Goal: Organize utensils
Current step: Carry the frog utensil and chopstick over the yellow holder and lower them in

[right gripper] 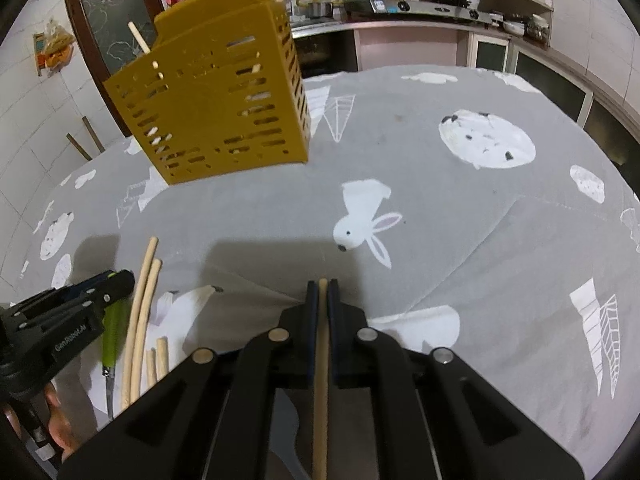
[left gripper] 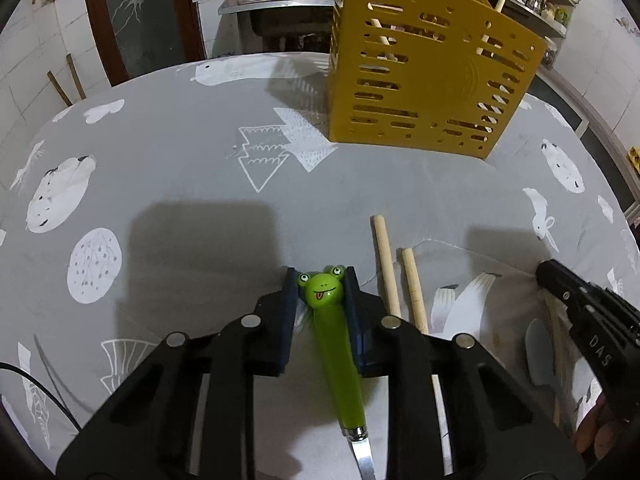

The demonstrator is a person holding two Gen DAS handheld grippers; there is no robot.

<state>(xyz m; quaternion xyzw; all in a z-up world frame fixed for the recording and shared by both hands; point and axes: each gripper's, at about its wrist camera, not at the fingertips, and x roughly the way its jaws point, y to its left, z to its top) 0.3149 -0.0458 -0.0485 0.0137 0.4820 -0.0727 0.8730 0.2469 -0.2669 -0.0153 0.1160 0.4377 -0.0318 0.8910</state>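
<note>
Utensils lie across a desk (left gripper: 180, 168) covered by a grey cloth printed with white animals and trees. A green frog-headed utensil (left gripper: 326, 320), its metal neck showing at the lower end, lies flat on the cloth between the blue pads of the left hand-held gripper (left gripper: 320, 286); the jaws stand narrow, both pads right at the sides of the frog head and apparently touching it. Just to the right of it lie two loose wooden sticks (left gripper: 386, 268), side by side and nearly parallel, their far ends free on the cloth.

The right hand-held gripper (right gripper: 322, 292) is closed on a thin wooden stick (right gripper: 321, 380), which runs straight back between the pads towards the camera; its tip just reaches the fingertips. In the right wrist view the left hand-held gripper sits low at the left edge, with the green handle and a bundle of sticks (right gripper: 140, 320) beside it.

The yellow slotted utensil holder (left gripper: 424, 80) stands upright towards the far side of the desk, well apart from both grippers, with wooden sticks (right gripper: 138, 38) poking out of its top. Between the grippers and the holder the cloth is open, apart from a fold ridge (right gripper: 480, 240) running across it on the right. The desk's far edge lies just behind the holder, with a sink and kitchen counters (right gripper: 420, 32) beyond.
</note>
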